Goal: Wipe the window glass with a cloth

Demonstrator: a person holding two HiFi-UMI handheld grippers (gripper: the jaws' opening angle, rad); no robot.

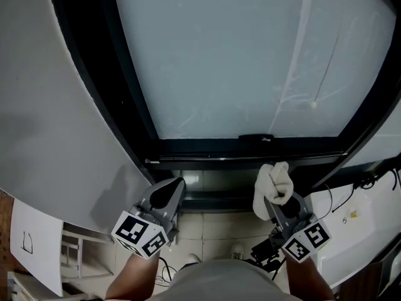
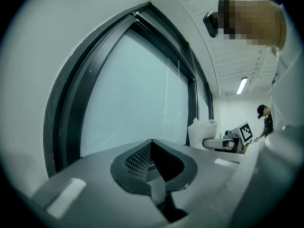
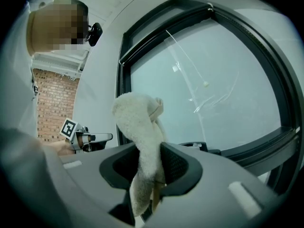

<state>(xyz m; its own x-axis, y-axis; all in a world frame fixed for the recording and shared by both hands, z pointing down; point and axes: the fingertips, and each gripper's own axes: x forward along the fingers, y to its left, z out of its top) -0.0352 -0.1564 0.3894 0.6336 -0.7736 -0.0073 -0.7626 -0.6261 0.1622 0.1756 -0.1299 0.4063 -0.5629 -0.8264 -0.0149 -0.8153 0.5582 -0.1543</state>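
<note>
The window glass (image 1: pixel 238 61) is a frosted pane in a dark frame (image 1: pixel 250 146), with faint streaks and a pull cord with a small bead (image 1: pixel 313 105) in front of it. My right gripper (image 1: pixel 277 199) is shut on a bunched white cloth (image 1: pixel 273 185), held below the frame's bottom rail, apart from the glass. In the right gripper view the cloth (image 3: pixel 141 141) stands up from between the jaws (image 3: pixel 149 175). My left gripper (image 1: pixel 170 192) hangs lower left of the frame, shut and holding nothing; its jaws (image 2: pixel 151 163) meet in the left gripper view.
A grey wall (image 1: pixel 56 105) flanks the window on the left. A white counter (image 1: pixel 357 231) with cables lies at lower right. A white sheet (image 1: pixel 34 243) and a white rack (image 1: pixel 78 249) sit at lower left. Tiled floor (image 1: pixel 213 227) is below.
</note>
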